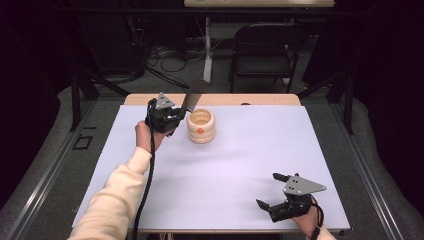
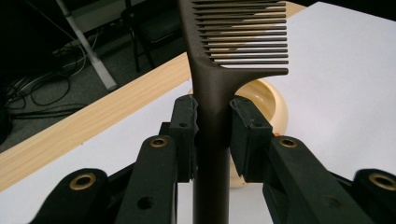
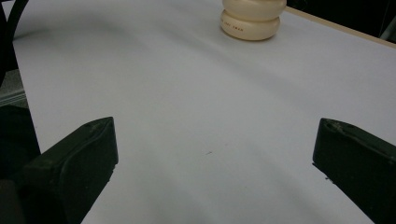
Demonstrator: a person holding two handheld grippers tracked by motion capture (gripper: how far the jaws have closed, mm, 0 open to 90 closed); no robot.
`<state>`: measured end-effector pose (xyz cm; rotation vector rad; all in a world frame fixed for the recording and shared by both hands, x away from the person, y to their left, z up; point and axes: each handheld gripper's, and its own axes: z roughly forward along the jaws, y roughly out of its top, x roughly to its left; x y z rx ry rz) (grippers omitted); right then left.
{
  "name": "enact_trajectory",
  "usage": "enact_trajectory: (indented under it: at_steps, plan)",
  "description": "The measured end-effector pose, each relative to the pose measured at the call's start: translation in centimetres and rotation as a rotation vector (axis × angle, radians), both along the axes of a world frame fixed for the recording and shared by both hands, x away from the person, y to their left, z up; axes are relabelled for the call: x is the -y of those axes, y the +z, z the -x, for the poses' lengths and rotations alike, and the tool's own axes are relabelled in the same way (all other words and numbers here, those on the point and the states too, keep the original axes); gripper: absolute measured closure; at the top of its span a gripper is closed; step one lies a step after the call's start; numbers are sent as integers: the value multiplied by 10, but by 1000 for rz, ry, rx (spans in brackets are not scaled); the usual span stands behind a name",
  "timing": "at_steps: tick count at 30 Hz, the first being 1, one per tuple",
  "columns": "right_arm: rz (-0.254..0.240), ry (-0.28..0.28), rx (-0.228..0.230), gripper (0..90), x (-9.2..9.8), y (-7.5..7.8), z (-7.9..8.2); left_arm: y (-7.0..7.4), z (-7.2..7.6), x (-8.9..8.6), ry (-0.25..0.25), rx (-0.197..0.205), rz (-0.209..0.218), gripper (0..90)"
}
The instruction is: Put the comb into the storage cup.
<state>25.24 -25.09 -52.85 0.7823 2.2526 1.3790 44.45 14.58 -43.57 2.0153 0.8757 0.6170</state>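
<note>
Fingers of the left gripper point(image 1: 176, 116) clamped the comb point(image 1: 194, 95) beside the cup point(image 1: 201, 126). Left gripper view: thin handle could pivot, teeth snagging the rim. Right gripper point(image 3: 215, 154) gaped, idle above the surface point(image 3: 187, 116).

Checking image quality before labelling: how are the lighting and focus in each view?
High view: white table evenly lit, surroundings very dark. Left gripper view: comb sharp, the gripper's near parts soft, floor dim. Right gripper view: the jaws blurred at the bottom corners, cream pot fairly sharp, soft shadows on the table.
</note>
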Motion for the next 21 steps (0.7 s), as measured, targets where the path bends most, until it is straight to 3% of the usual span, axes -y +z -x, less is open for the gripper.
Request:
enact_trajectory:
  at_steps: [21]
  plan:
    - [1,-1,-1,0,0,0,0,1,-5,3,14,18,16,722]
